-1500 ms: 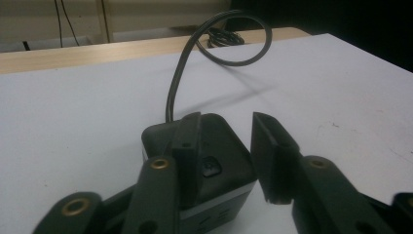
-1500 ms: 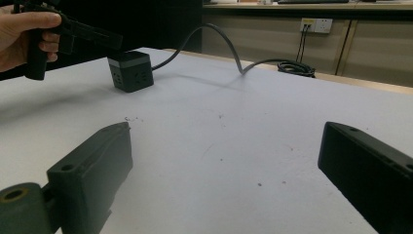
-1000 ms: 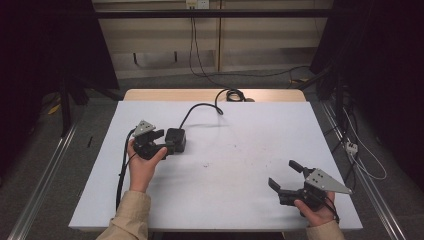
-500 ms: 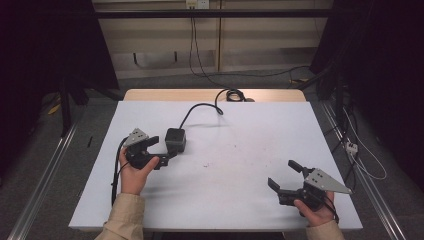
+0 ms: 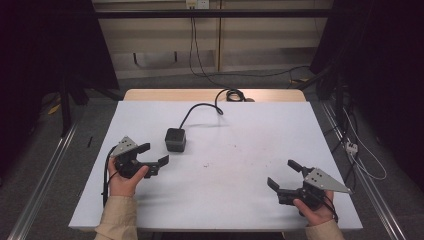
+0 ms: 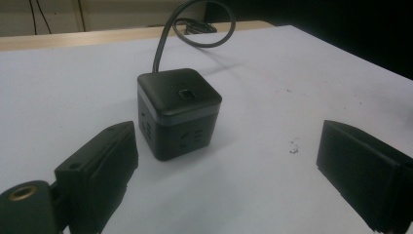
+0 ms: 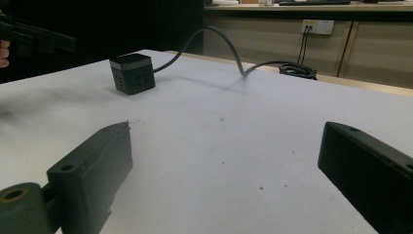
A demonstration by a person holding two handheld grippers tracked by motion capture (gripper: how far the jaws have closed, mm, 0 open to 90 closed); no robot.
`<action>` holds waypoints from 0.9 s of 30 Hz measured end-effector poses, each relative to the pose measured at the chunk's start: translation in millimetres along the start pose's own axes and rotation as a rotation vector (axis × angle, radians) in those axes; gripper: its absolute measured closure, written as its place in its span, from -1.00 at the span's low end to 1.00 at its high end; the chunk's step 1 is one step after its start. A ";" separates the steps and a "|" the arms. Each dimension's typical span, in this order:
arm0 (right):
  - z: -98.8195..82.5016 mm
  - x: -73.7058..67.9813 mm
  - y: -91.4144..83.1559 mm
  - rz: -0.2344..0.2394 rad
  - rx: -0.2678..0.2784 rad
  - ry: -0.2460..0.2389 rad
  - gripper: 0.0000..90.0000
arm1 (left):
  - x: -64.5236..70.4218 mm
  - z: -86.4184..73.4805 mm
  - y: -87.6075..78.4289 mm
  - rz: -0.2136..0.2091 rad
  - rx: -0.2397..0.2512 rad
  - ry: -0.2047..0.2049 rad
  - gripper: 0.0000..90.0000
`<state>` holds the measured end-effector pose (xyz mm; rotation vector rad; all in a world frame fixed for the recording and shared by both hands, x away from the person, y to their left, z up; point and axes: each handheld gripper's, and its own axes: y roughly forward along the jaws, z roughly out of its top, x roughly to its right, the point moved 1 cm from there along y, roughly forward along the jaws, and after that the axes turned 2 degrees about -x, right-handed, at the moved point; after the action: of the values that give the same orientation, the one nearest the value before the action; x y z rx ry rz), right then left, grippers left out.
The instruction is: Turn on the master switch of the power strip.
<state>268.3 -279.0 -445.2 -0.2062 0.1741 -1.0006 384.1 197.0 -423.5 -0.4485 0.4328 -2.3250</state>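
A black power cube (image 5: 176, 139) with a grey band stands on the white table (image 5: 240, 200), left of its middle, and its cable (image 5: 200, 107) arches away to the far edge. My left gripper (image 5: 155, 153) is held just in front and to the left of the cube, apart from it. Its jaws have just been opening and stand open with nothing between them. In the left gripper view the cube (image 6: 178, 112) sits a short way beyond the left gripper (image 6: 224, 156). My right gripper (image 5: 281, 173) rests open and empty near the front right corner; from it the cube (image 7: 132, 73) looks far off.
The cable ends in a coil (image 5: 230, 94) on the wooden strip at the table's far edge. More cables trail over the floor to the right (image 5: 360, 150). A wall socket (image 7: 315, 26) is behind the table.
My left gripper has drawn back from the cube towards the near left and no longer touches it. The cube stays where it was. The right gripper has not moved.
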 end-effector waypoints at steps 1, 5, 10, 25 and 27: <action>0.1 -0.2 -0.1 0.000 -0.003 0.000 -0.88 | -1.0 -2.4 -2.7 0.004 -0.001 -0.003 -0.83; 0.3 -0.9 0.0 0.001 -0.003 0.000 -0.88 | -1.7 -5.7 -5.8 0.011 -0.010 0.001 -0.83; 0.1 -0.7 -0.3 0.000 -0.001 0.000 -0.88 | -3.0 -9.4 -11.9 0.012 -0.010 0.002 -0.84; 0.0 -0.2 -1.3 -0.003 -0.003 0.002 -0.88 | -7.8 -20.0 -24.4 0.028 -0.020 0.008 -0.86; -0.1 -0.2 -1.2 -0.003 -0.003 0.003 -0.88 | -8.3 -21.1 -26.1 0.029 -0.023 0.012 -0.86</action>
<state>267.2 -279.4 -445.0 -0.2076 0.1780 -1.0037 365.2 224.6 -432.5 -0.4361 0.4689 -2.2979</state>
